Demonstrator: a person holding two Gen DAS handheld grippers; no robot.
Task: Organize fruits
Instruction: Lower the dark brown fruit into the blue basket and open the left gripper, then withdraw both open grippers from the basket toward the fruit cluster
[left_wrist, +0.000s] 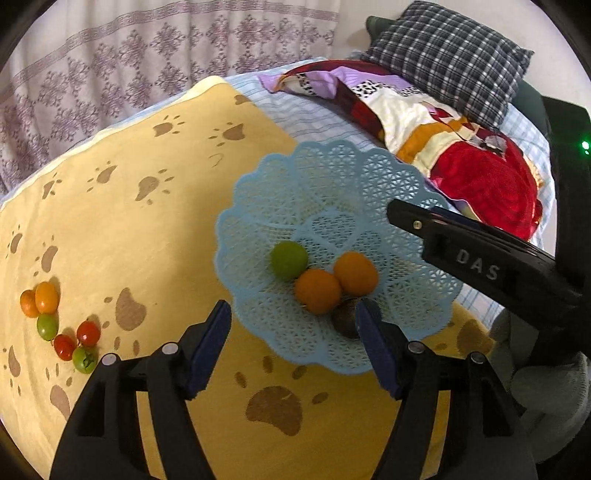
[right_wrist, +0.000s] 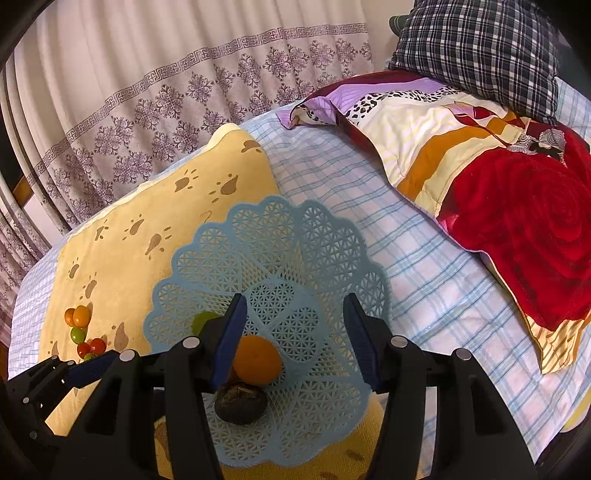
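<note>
Yellow paw-print towel (left_wrist: 110, 229) covers the bed. Left tool (left_wrist: 293, 328) hangs open and empty beside the dark fruit (left_wrist: 343, 321). Right tool (right_wrist: 293, 332) gapes empty over the blue basket (right_wrist: 325, 251) holding round oranges (left_wrist: 317, 290). Small tomatoes (left_wrist: 62, 326) trail diagonally across the towel.

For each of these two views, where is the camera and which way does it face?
Left wrist: on the left gripper, angled down at the blue basket and yellow towel; the right gripper crosses at right.
Right wrist: on the right gripper, over the basket; the left gripper shows lower left.
Shared: basket, towel, small tomatoes.
</note>
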